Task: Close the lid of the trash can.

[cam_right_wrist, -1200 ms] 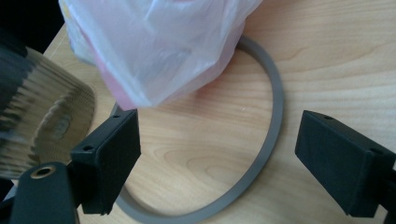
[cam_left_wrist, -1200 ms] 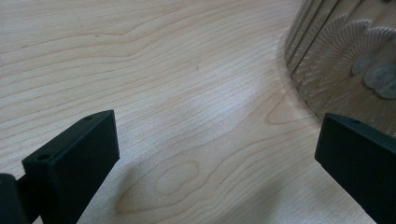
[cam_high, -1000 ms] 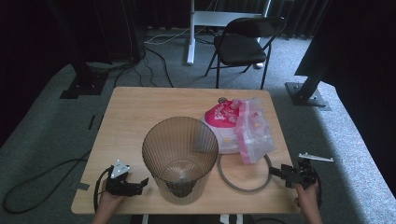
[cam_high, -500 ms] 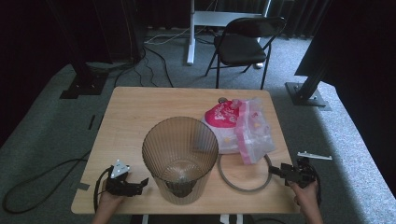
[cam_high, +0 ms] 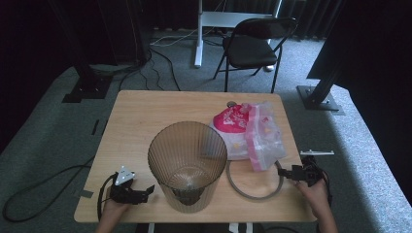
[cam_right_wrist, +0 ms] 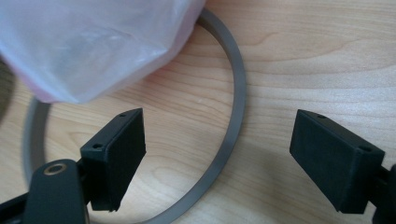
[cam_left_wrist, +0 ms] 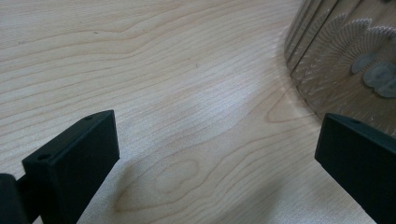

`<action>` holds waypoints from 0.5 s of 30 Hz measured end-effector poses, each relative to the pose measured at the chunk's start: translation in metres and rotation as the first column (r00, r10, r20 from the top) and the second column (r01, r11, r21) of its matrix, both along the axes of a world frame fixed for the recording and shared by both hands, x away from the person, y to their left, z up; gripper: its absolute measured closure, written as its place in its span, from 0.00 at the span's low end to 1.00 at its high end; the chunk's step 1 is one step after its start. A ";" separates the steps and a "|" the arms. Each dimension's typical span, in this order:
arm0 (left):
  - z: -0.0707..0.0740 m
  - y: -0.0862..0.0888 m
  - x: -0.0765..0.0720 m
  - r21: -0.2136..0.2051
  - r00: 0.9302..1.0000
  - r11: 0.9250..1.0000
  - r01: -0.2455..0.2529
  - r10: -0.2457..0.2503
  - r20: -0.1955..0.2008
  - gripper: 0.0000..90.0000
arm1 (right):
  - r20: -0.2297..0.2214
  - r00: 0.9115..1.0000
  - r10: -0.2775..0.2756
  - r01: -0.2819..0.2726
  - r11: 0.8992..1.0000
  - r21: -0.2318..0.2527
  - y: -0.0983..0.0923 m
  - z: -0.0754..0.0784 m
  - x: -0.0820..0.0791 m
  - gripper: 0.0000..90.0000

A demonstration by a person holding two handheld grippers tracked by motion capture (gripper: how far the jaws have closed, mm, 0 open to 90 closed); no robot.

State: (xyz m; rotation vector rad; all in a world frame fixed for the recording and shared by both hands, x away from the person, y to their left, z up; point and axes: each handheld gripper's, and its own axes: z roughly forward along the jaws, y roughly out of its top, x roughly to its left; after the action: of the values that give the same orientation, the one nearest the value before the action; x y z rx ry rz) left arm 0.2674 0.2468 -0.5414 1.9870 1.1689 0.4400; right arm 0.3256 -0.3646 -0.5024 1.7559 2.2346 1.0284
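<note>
A brown ribbed translucent bin (cam_high: 187,165) stands upright at the front middle of the wooden table (cam_high: 141,116). A thin grey ring (cam_high: 252,196) lies flat to its right. Partly over the ring's far edge sits a clear plastic bag (cam_high: 252,133) with pink contents. My right gripper (cam_high: 283,172) is at the ring's right edge; its jaws have just been closing, and the ring's band (cam_right_wrist: 236,116) passes between them untouched, below the bag (cam_right_wrist: 93,42). My left gripper (cam_high: 145,191) rests open on the table left of the bin (cam_left_wrist: 350,65), with bare wood between its jaws.
A black folding chair (cam_high: 257,46) stands on the carpet behind the table. Dark stand bases (cam_high: 85,90) and cables lie on the floor to the left and right. The table's far left half is bare wood.
My right gripper has slid a little to the left, onto the ring's right edge. The left gripper, bin and bag have stayed put.
</note>
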 end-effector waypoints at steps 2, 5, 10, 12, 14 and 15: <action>0.000 0.000 0.000 0.001 1.000 1.000 0.002 -0.002 -0.001 0.00 | -0.009 1.000 -0.001 0.000 0.999 -0.032 0.003 -0.003 0.003 0.23; 0.000 0.000 0.000 -0.002 1.000 1.000 0.002 -0.002 0.000 0.00 | -0.018 1.000 -0.008 0.006 0.997 -0.083 0.009 -0.005 0.005 0.25; 0.000 0.000 0.000 0.000 1.000 1.000 0.003 -0.003 -0.002 0.00 | -0.019 1.000 -0.005 0.001 0.978 -0.210 0.023 -0.008 0.006 0.32; 0.000 0.000 0.000 0.000 1.000 1.000 0.004 -0.004 -0.002 0.00 | -0.022 1.000 0.002 -0.008 0.967 -0.255 0.029 -0.010 0.006 0.35; 0.000 0.000 0.000 -0.001 1.000 1.000 0.003 -0.003 -0.003 0.00 | -0.033 0.999 0.003 -0.012 0.962 -0.273 0.033 -0.013 0.007 0.39; 0.000 0.000 0.000 0.000 1.000 1.000 0.003 -0.003 -0.003 0.00 | -0.037 0.999 -0.002 -0.009 0.959 -0.282 0.034 -0.014 0.008 0.42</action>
State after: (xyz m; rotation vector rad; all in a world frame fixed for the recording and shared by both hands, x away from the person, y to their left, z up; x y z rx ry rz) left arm 0.2674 0.2465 -0.5416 1.9895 1.1673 0.4359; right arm 0.3336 -0.3305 -0.5168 1.6596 2.2723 0.6411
